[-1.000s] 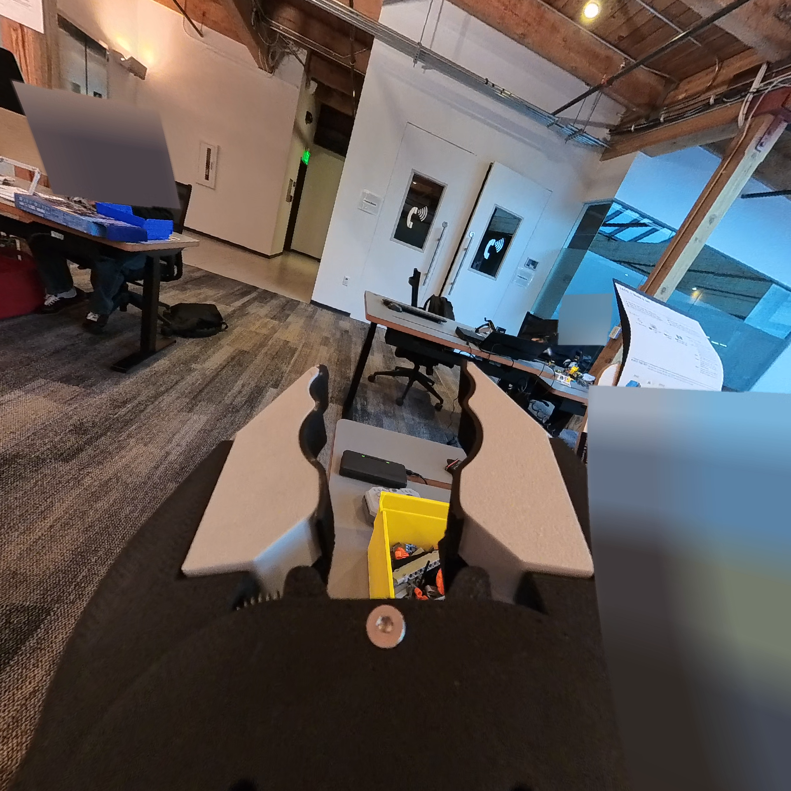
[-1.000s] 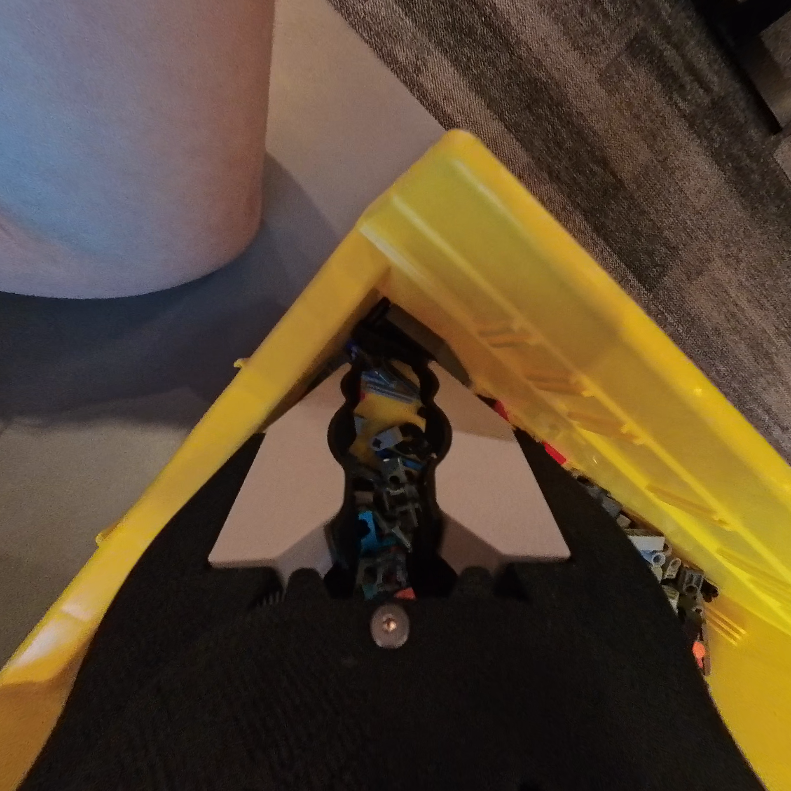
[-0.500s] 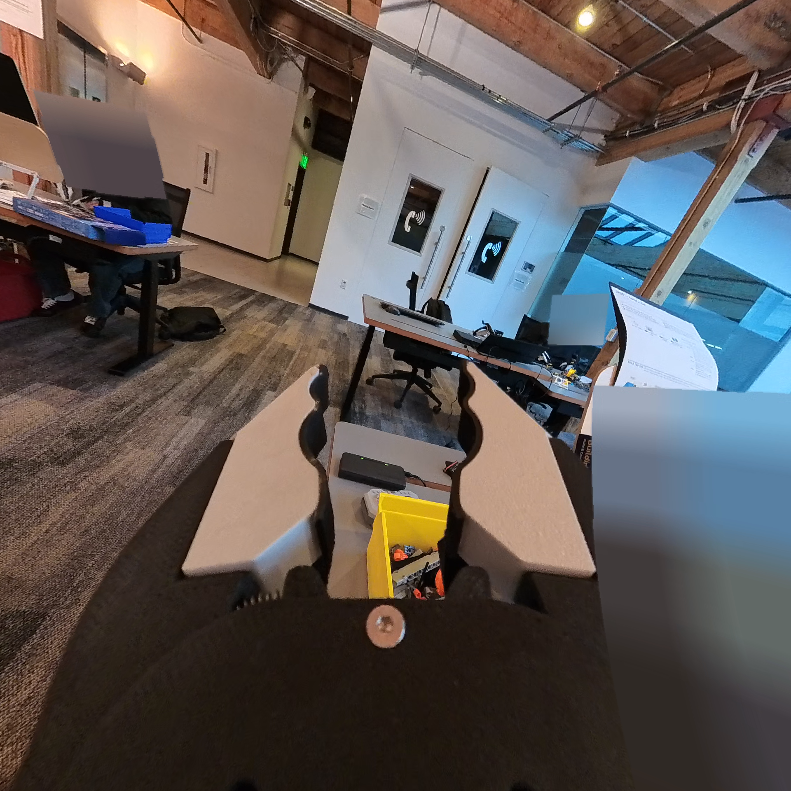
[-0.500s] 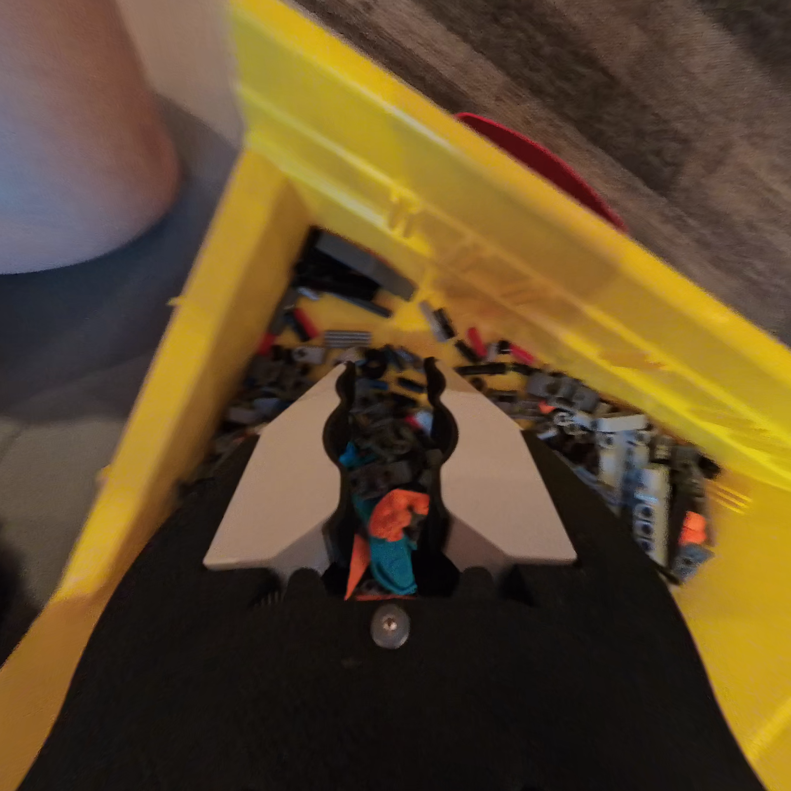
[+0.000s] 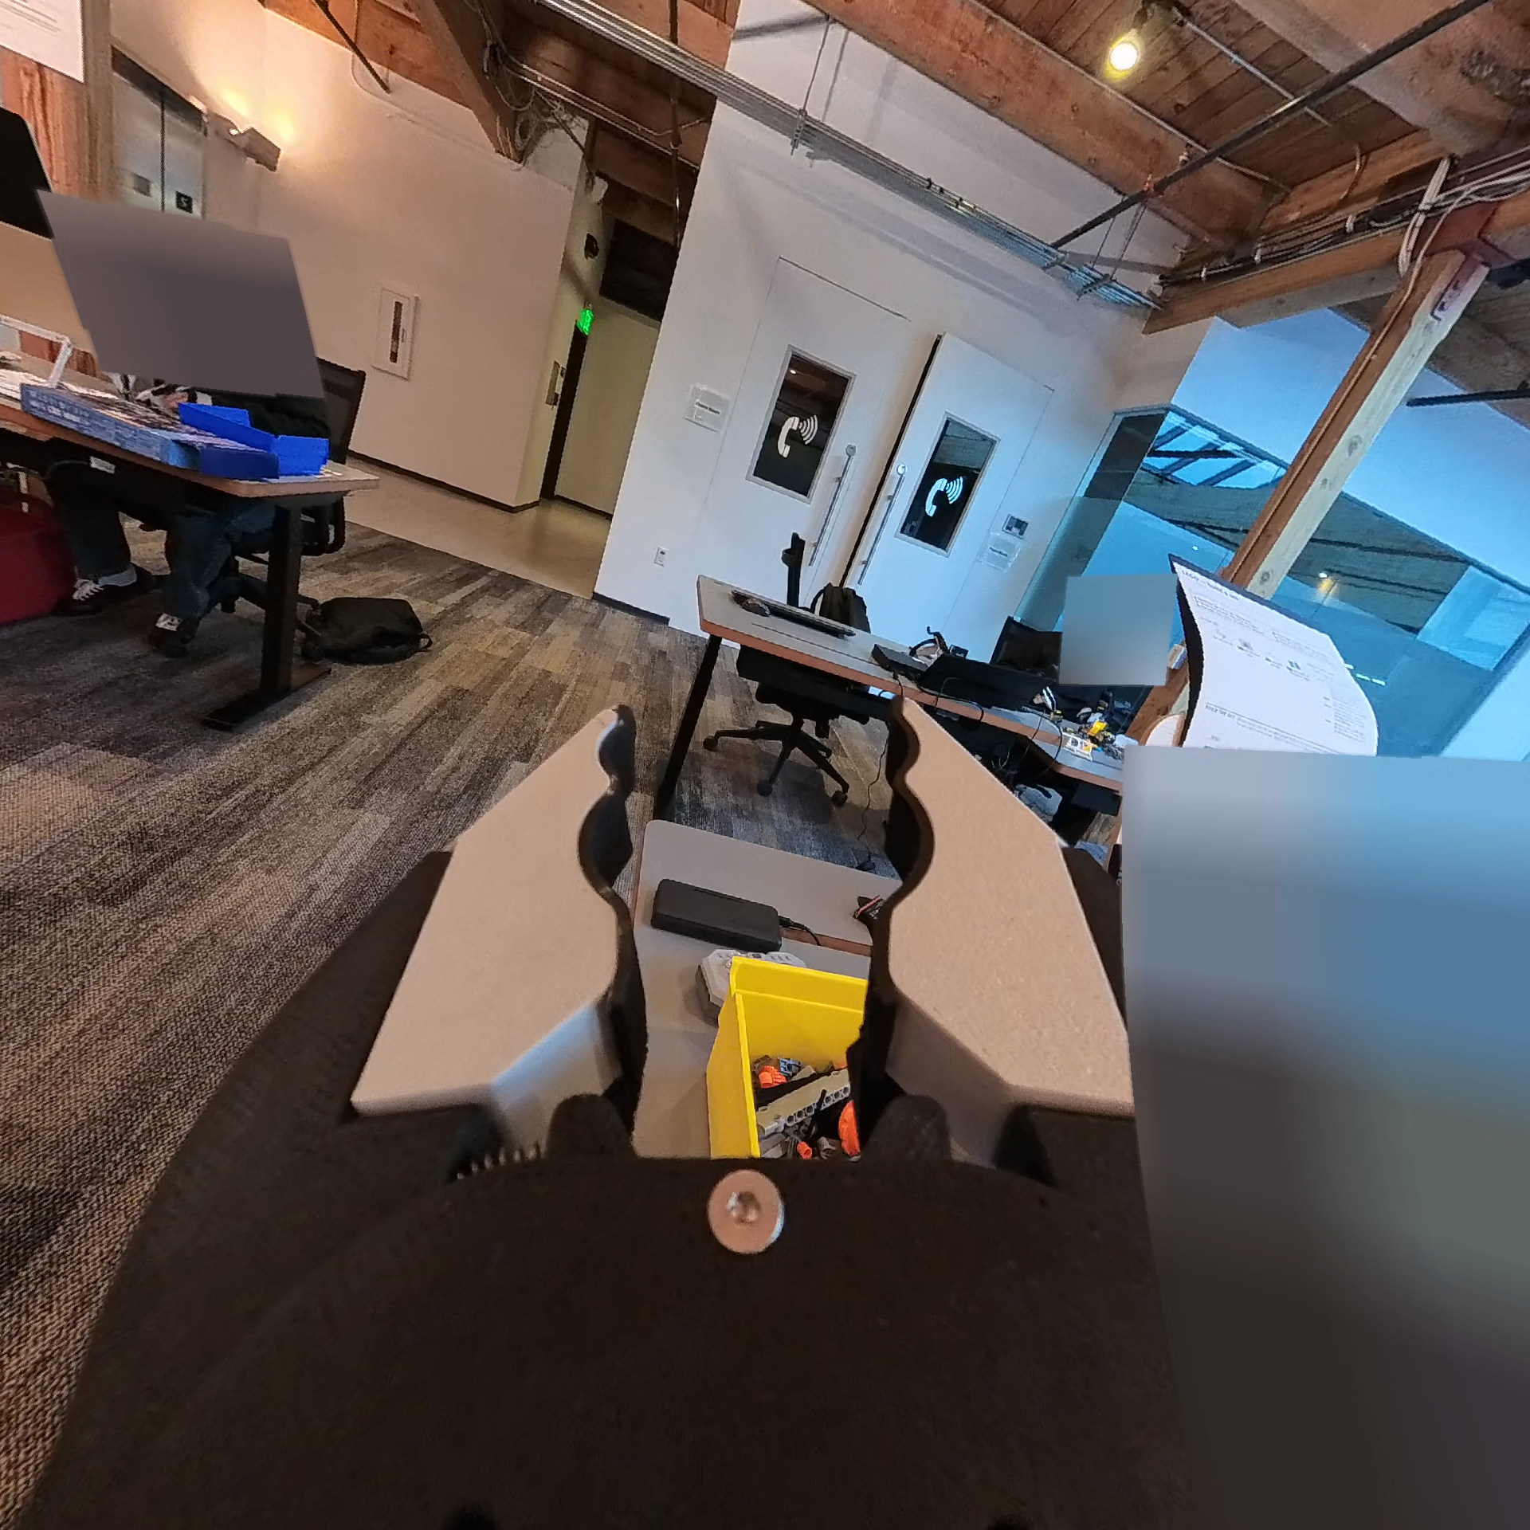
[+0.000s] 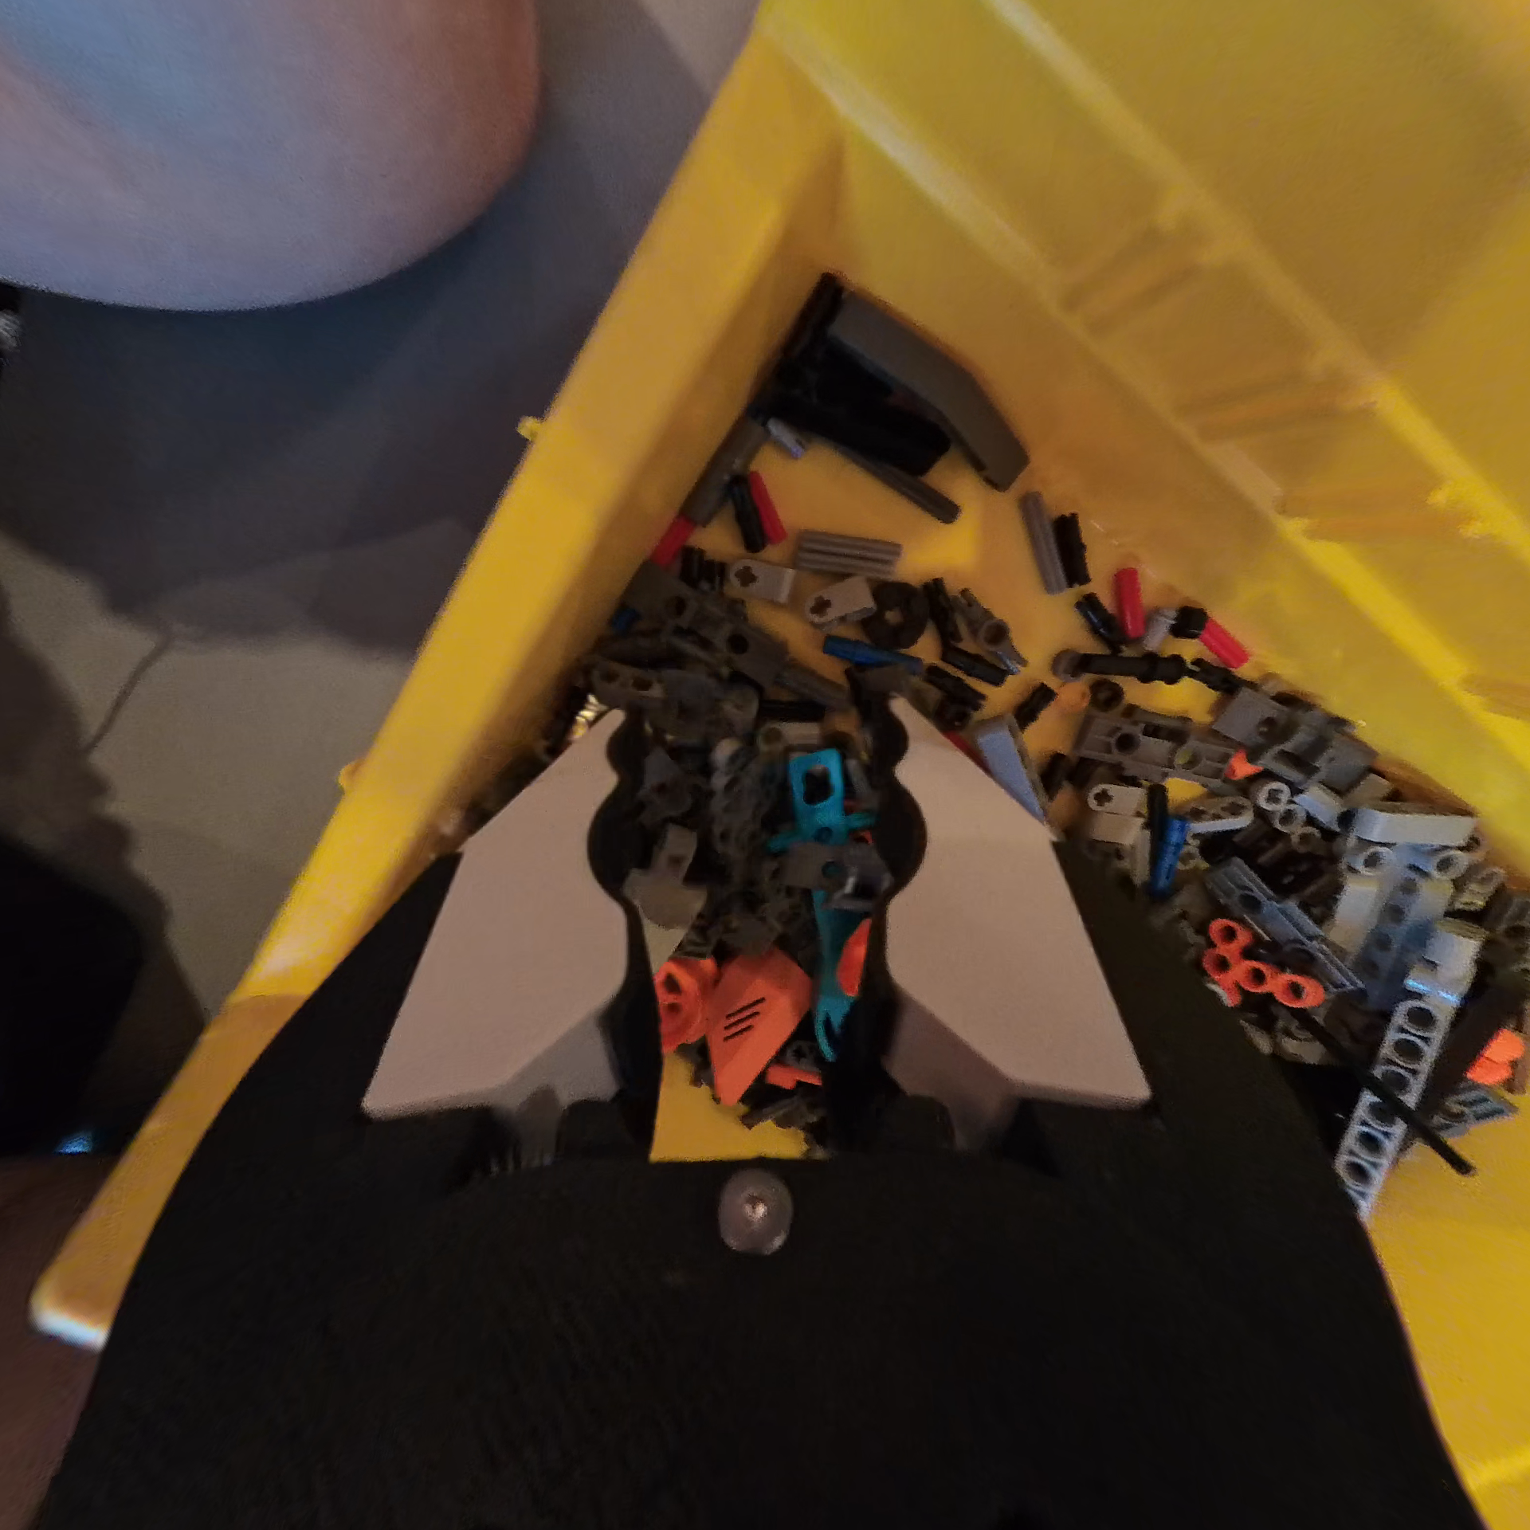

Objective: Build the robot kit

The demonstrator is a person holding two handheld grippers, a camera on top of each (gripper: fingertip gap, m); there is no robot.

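Note:
My right gripper (image 6: 757,716) is open and points down into a yellow bin (image 6: 579,579) holding several small building pieces in grey, black, red and orange. A teal piece (image 6: 815,795) and an orange piece (image 6: 753,1018) lie in the pile between its fingers, not gripped. A grey holed beam (image 6: 1399,1051) lies at the right. My left gripper (image 5: 757,716) is open and empty, held high above the same yellow bin (image 5: 786,1027), which stands on a small grey table (image 5: 745,853).
A black flat device (image 5: 716,915) and a pale grey block (image 5: 712,977) lie on the table beyond the bin. A pale round object (image 6: 248,141) stands beside the bin. Desks, an office chair (image 5: 795,704) and grey carpet lie beyond. A person sits at the far left desk. About 40 centimetres separates my left fingertips from my right.
My right gripper has opened wider and drawn back from the bin's corner, so more of the pile shows. The left gripper has barely moved.

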